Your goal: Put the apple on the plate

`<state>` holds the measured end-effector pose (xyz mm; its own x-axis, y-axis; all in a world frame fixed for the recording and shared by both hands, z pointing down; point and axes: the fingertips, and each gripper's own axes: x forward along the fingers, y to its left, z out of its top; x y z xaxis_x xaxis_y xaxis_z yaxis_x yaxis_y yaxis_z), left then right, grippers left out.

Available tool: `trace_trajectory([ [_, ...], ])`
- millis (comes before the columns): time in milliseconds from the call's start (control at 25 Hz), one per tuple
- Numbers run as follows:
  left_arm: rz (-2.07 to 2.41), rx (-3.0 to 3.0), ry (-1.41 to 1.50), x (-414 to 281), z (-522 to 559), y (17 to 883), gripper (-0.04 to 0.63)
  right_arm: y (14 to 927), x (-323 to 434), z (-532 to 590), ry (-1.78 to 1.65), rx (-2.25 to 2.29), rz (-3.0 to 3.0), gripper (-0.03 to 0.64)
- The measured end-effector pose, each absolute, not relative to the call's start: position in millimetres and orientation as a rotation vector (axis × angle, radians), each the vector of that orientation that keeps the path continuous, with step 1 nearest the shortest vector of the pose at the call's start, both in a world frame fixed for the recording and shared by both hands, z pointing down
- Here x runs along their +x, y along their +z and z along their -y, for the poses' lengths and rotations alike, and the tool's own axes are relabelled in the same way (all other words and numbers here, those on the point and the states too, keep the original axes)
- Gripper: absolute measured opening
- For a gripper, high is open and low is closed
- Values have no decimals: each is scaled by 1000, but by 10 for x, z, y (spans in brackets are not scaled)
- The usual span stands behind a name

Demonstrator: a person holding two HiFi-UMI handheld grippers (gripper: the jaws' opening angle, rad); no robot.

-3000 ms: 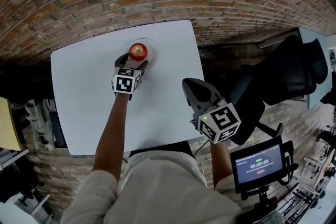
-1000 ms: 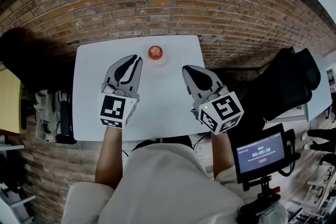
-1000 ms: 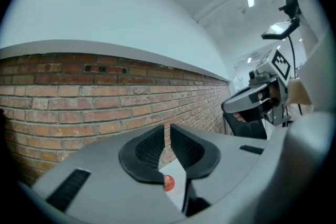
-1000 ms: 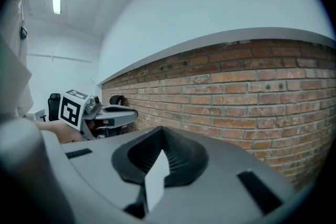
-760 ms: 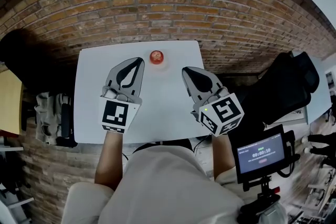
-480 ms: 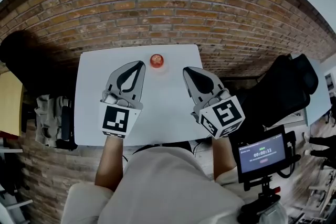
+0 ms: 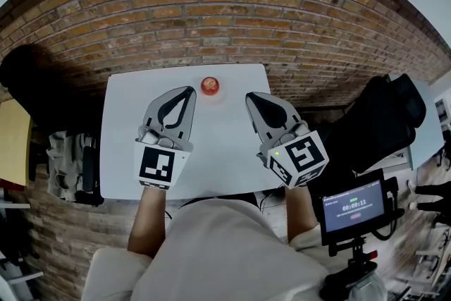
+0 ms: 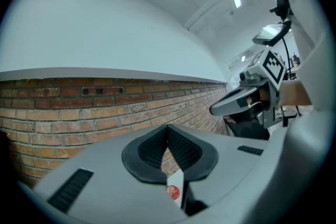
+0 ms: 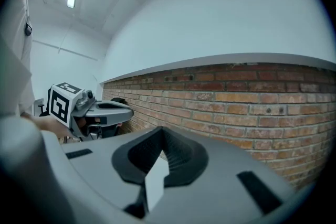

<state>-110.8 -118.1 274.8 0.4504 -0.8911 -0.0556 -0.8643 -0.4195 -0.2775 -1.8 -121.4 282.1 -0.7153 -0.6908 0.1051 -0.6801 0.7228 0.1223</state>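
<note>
A red apple (image 7: pixel 209 85) sits on a small white plate (image 7: pixel 220 92) at the far edge of the white table (image 7: pixel 123 137), close to the brick wall. My left gripper (image 7: pixel 189 90) hovers above the table, just left of and nearer than the apple, its jaws shut with nothing between them. My right gripper (image 7: pixel 251 96) is held to the apple's right, also shut and empty. In the left gripper view, the apple (image 8: pixel 173 192) shows through the slit below the closed left gripper (image 8: pixel 168 130). The right gripper (image 9: pixel 161 131) points level at the wall.
A brick wall (image 7: pixel 232 17) runs behind the table. A black chair (image 7: pixel 387 116) stands to the right, with a small timer screen (image 7: pixel 352 206) on a stand near it. Cluttered shelving (image 7: pixel 70 158) is to the table's left.
The left gripper has let go of the apple on the plate and drawn back toward me. Its jaws have closed. Both grippers have risen a little over the table.
</note>
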Motion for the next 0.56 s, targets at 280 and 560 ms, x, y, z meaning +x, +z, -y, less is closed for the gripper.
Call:
trace_trajectory([
  [280,-1519,-2437,-145,-1115,1188,2756,6,2813,-51,1221,-113,1111,2784,2],
  [560,-1526,-2446,-141,-1090,1189,2773,6,2864,-11,1219,-96,1116,2776,2],
])
